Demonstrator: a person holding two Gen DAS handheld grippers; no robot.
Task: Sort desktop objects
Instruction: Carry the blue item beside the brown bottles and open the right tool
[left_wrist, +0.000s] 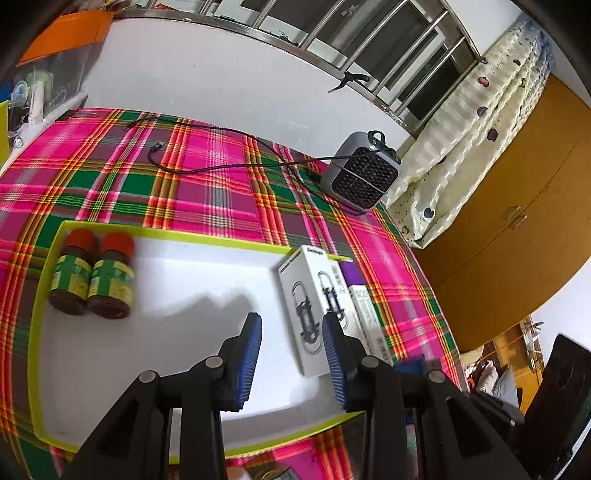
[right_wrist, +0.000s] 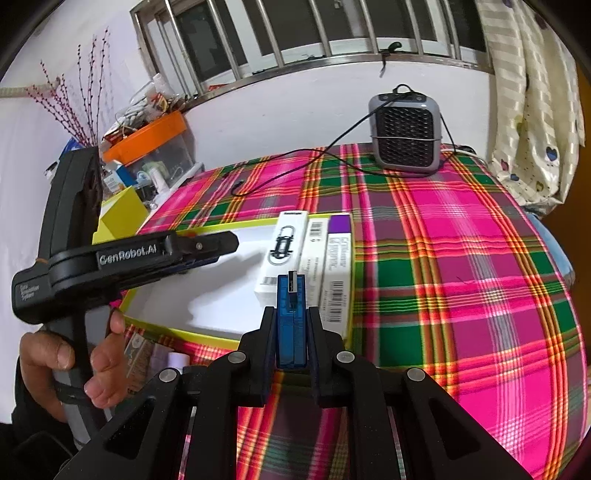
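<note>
Partly, the translucent blue USB stick (right_wrist: 291, 325) is hidden by the clamped right tongs (right_wrist: 291, 314); the left tongs (left_wrist: 291, 332) are parted, empty, above the lime-rimmed white tray (left_wrist: 184, 280).

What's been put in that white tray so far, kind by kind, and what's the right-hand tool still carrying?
In the white tray:
Brown bottles with red caps: 2
Cardboard boxes: 3
Held in the right gripper fingers:
Blue USB stick: 1
Total: 6

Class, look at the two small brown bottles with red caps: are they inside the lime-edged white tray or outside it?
Inside. Both small brown bottles with red caps stand side by side on the white floor, in a corner of the lime-edged white tray.
</note>
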